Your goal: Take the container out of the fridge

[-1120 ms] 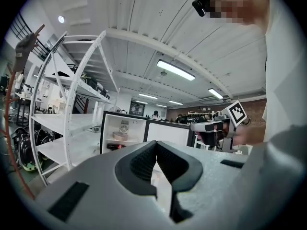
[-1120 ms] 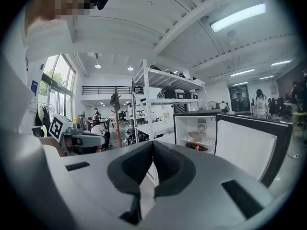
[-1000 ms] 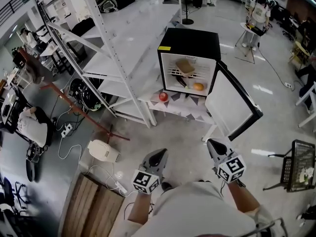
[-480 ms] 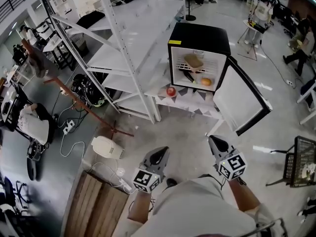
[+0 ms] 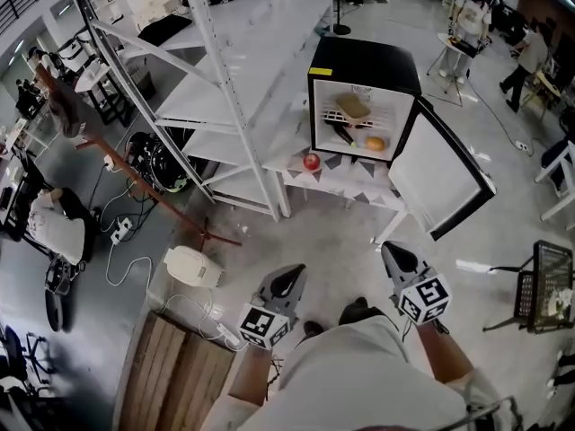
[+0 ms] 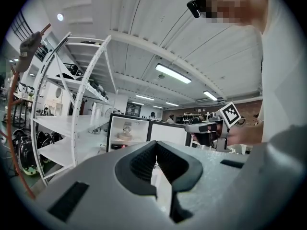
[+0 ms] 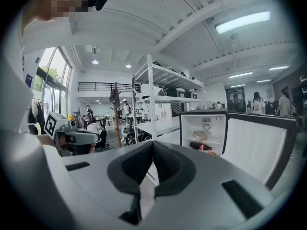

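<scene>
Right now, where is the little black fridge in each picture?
Head view: the fridge is in the upper middle, with its door swung open to the right.
Left gripper view: the fridge is small, just left of centre.
Right gripper view: the fridge is right of centre.
Shared landmark: the white shelf rack stands to the fridge's left in all three.

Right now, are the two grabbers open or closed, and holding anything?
Left gripper: closed, holding nothing.
Right gripper: closed, holding nothing.
</scene>
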{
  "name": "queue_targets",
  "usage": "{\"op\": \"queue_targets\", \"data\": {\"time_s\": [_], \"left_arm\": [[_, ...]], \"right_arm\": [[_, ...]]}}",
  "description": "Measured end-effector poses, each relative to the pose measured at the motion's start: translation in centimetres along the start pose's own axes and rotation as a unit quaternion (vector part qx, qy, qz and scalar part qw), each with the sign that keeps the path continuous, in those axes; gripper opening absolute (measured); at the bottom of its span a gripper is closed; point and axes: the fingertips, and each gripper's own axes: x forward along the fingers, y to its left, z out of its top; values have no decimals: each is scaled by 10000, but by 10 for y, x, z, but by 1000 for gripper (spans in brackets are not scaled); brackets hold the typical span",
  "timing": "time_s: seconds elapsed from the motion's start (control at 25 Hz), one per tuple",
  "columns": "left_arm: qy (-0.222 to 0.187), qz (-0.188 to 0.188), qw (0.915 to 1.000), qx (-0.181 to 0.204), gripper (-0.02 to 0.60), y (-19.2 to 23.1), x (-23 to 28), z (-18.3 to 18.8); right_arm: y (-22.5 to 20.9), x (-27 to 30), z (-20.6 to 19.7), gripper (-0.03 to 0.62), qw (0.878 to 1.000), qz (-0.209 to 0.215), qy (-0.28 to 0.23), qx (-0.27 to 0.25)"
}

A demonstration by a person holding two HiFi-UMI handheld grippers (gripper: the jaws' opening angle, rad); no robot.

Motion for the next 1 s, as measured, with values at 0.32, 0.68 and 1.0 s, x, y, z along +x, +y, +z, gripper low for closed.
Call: {"op": "queue_targets", "data": {"time_s": [0.32,0.68,1.0], "left_arm": [[41,83,9999,-62,5,12,12,0],[87,353,9993,-107,5,42,52,4],[103,522,9985,-144,5,78,108,9]], "right_arm": [[-10,24,6,6,9999,132,44,-33],[-48,74,12,8,9992,381,135,-30],[-97,125,17,8,9980,570,262,-29]]}}
